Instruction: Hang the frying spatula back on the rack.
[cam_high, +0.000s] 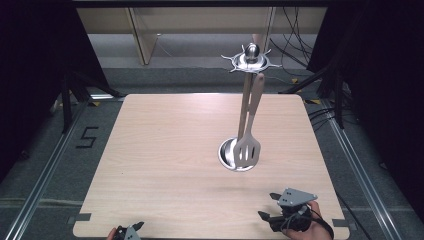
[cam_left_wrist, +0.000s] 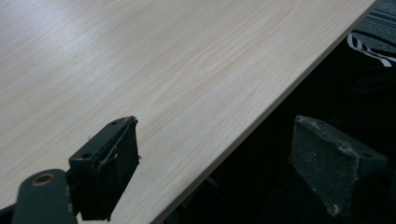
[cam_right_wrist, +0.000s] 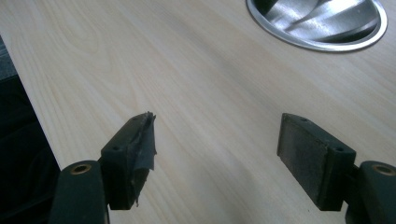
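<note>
A metal utensil stand rises from a round steel base (cam_high: 227, 154) on the wooden table (cam_high: 165, 150), with a hooked crown (cam_high: 251, 59) on top. A beige slotted spatula (cam_high: 249, 145) hangs from it, its blade in front of the base. My right gripper (cam_high: 270, 206) is open near the table's front right corner, held by a hand, with nothing between its jaws; in the right gripper view (cam_right_wrist: 215, 149) the steel base (cam_right_wrist: 322, 23) lies ahead. My left gripper (cam_high: 131, 230) sits at the front edge, open and empty (cam_left_wrist: 215, 158), straddling the table's edge.
The table stands on a grey floor with metal rails (cam_high: 45, 175) on both sides. A mark like a "5" (cam_high: 86, 137) is taped on the floor at left. Cables (cam_high: 295, 45) and tripod legs (cam_high: 67, 100) lie behind the table, and a wooden shelf (cam_high: 145, 35) stands at the back.
</note>
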